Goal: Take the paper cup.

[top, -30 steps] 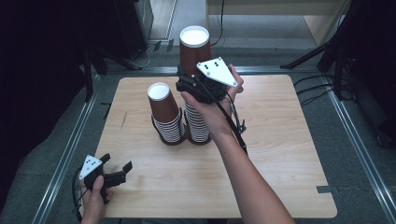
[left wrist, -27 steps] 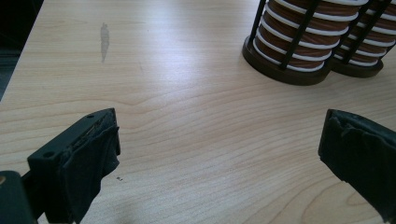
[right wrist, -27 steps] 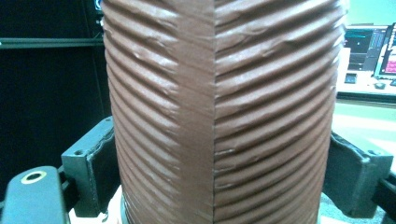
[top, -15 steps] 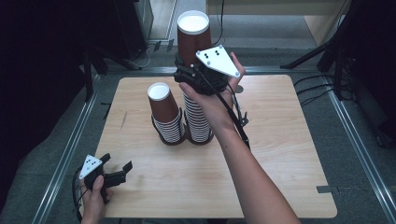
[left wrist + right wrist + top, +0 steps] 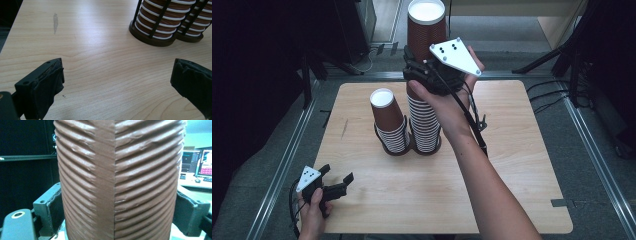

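Brown ribbed paper cup (image 5: 426, 27), white inside, gripped by right tongs (image 5: 419, 70), held above taller nested stack of brown-and-white cups (image 5: 424, 125) in black wire holder at table centre. Cup likely light, thin-walled, crushable; ridged sleeve gives friction. Best hold mid-wall, gentle squeeze. Right tongs pinch cup sides (image 5: 117, 182). Shorter cup stack (image 5: 389, 122) just beside: little room on that side. Left tongs (image 5: 334, 182) wide, empty, near front-left edge of pale wooden table (image 5: 512, 165). Open room right and front.

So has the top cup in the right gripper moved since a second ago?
Yes. The top cup has risen, away from the taller stack, held in the right gripper.
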The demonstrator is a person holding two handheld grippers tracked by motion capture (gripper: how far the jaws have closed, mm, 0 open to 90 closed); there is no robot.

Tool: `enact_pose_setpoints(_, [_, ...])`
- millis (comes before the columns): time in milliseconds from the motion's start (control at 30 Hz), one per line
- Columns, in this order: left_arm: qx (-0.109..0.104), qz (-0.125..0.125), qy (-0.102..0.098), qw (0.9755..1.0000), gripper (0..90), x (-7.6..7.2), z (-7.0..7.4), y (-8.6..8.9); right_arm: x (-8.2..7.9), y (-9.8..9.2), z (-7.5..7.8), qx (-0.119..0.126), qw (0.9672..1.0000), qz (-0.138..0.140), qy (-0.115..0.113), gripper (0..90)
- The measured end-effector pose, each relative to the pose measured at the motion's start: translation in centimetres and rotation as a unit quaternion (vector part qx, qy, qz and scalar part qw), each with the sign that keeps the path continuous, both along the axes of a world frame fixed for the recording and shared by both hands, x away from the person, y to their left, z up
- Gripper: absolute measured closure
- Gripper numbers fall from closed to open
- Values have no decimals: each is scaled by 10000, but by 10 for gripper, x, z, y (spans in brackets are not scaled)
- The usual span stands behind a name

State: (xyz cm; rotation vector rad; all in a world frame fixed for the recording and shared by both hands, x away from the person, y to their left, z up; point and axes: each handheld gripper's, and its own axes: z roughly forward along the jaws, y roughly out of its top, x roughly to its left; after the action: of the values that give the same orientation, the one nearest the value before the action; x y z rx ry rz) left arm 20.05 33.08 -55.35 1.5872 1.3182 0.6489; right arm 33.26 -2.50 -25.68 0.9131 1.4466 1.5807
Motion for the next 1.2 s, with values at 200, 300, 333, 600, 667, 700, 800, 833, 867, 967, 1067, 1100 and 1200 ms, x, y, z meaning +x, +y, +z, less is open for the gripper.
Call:
enact_pose_setpoints(200, [-3, -5, -8, 10000, 0, 0, 0, 0, -2, -10, 6, 64, 9999, -78, -12, 124])
enact_pose_setpoints(300, [-1, -7, -5, 10000, 0, 0, 0, 0, -4, -16, 9, 84, 9999, -110, -55, 124])
enact_pose_setpoints(333, [1, -6, -4, 10000, 0, 0, 0, 0, -4, -18, 10, 96, 9999, -125, -56, 124])
enact_pose_setpoints(600, [-3, -7, -5, 10000, 0, 0, 0, -1, -6, -38, 12, 82, 9995, -299, -93, 124])
enact_pose_setpoints(667, [-2, -9, -6, 10000, 0, 0, 0, -1, -6, -41, 12, 82, 9994, -317, -100, 124])
enact_pose_setpoints(700, [-3, -10, -7, 10000, 0, 0, 0, -1, -6, -43, 11, 85, 9994, -328, -92, 124])
enact_pose_setpoints(800, [-2, -9, -11, 10000, 0, 0, 0, -1, -7, -50, 9, 114, 9992, -372, -76, 124])
enact_pose_setpoints(833, [0, -9, -9, 10000, 0, 0, 0, -1, -8, -52, 9, 104, 9992, -385, -94, 124])
enact_pose_setpoints(867, [-1, -9, -12, 10000, 0, 0, 0, -1, -8, -54, 8, 111, 9991, -395, -91, 124])
enact_pose_setpoints(967, [22, -19, -8, 10000, 0, 0, 0, -1, -11, -63, 4, 108, 9989, -440, -90, 124])
enact_pose_setpoints(1067, [37, -18, -3, 10000, 0, 0, 0, -1, -12, -68, 1, 111, 9988, -471, -74, 124])
enact_pose_setpoints(1100, [41, -18, -3, 10000, 0, 0, 0, -1, -13, -71, -1, 109, 9988, -479, -70, 124])
enact_pose_setpoints(1200, [41, -7, -8, 10000, 0, 0, 0, -1, -16, -80, -7, 93, 9985, -537, -37, 124])
